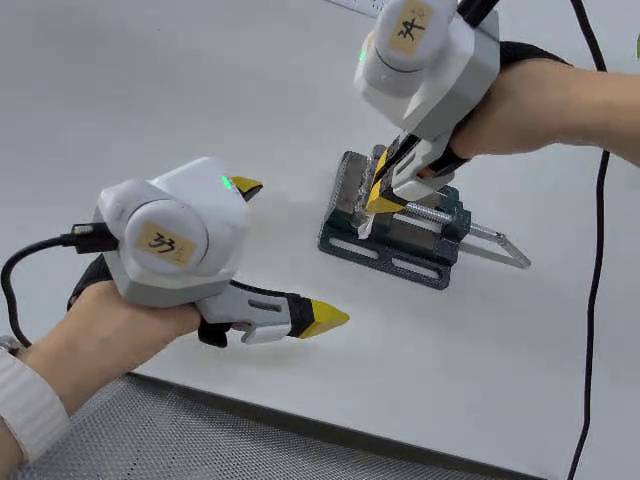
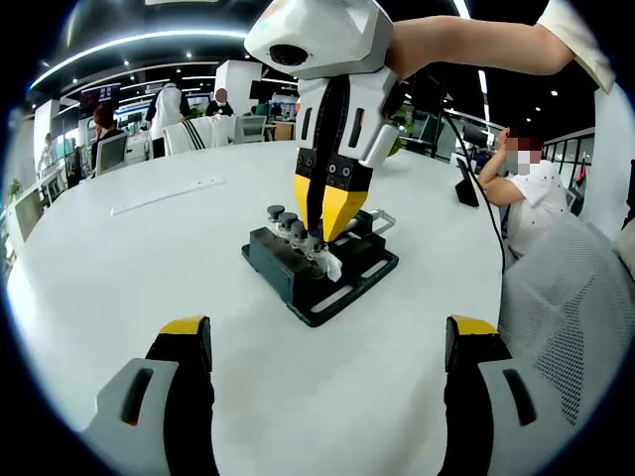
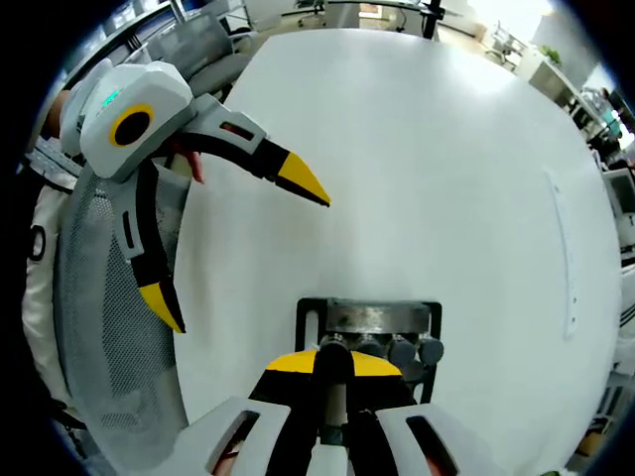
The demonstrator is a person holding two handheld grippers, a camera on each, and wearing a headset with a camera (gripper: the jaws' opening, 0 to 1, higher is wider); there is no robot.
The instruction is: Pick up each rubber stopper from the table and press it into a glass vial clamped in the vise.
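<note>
A dark vise (image 1: 400, 255) (image 2: 337, 288) (image 3: 369, 315) stands on the white table and clamps a row of glass vials. Several vials (image 2: 283, 218) (image 3: 412, 350) carry grey rubber stoppers. My right gripper (image 1: 383, 200) (image 2: 319, 236) (image 3: 332, 365) points down onto the end vial nearest me. Its yellow tips are shut on a dark stopper (image 3: 332, 352) at that vial's mouth. My left gripper (image 1: 285, 252) (image 2: 327, 327) hovers left of the vise, open and holding nothing, and it appears in the right gripper view (image 3: 233, 243).
The vise's screw handle (image 1: 495, 242) sticks out to the right. A black cable (image 1: 598, 250) hangs along the right side. The table's near edge (image 1: 300, 418) runs below my left hand. A thin strip (image 2: 169, 195) lies farther off. People sit beyond the table (image 2: 536, 188).
</note>
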